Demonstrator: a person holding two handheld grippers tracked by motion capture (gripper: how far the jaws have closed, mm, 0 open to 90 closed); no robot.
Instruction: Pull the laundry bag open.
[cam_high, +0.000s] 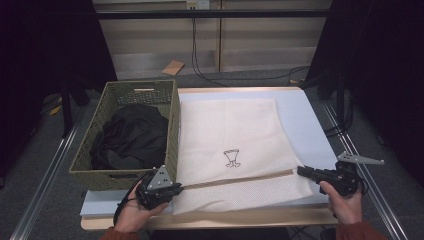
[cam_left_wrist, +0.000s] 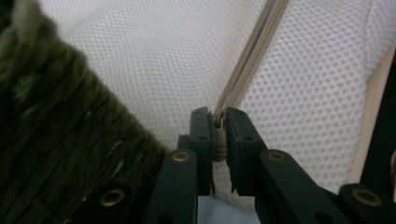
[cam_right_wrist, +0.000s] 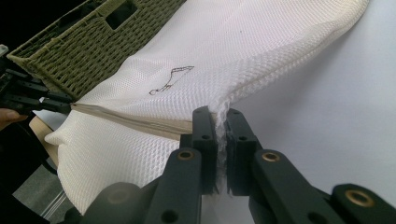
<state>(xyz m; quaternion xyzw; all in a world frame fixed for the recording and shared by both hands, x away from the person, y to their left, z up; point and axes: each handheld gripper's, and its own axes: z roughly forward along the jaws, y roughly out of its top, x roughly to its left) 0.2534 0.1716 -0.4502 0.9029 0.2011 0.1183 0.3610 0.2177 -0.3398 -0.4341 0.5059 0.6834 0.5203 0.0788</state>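
White mesh laundry bag (cam_high: 234, 145) – perforated cloth, matt, with a smooth beige zip band (cam_high: 235, 179). Olive basket (cam_high: 172, 125) – coarse woven fibre. Black tongs (cam_left_wrist: 217, 122) of matt plastic, brass-coloured rivets. Pale-blue worktop (cam_high: 307, 125), smooth.

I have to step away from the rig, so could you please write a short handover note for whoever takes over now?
Left gripper: shut on the zipper end of the white mesh bag, beside the green basket.
Right gripper: shut on the bag's opposite edge.
The bag lies flat on the table; dark clothes sit in the basket.
Done: both ends gripped, zipper line taut.
Left: probably opening the zipper and loading the clothes.
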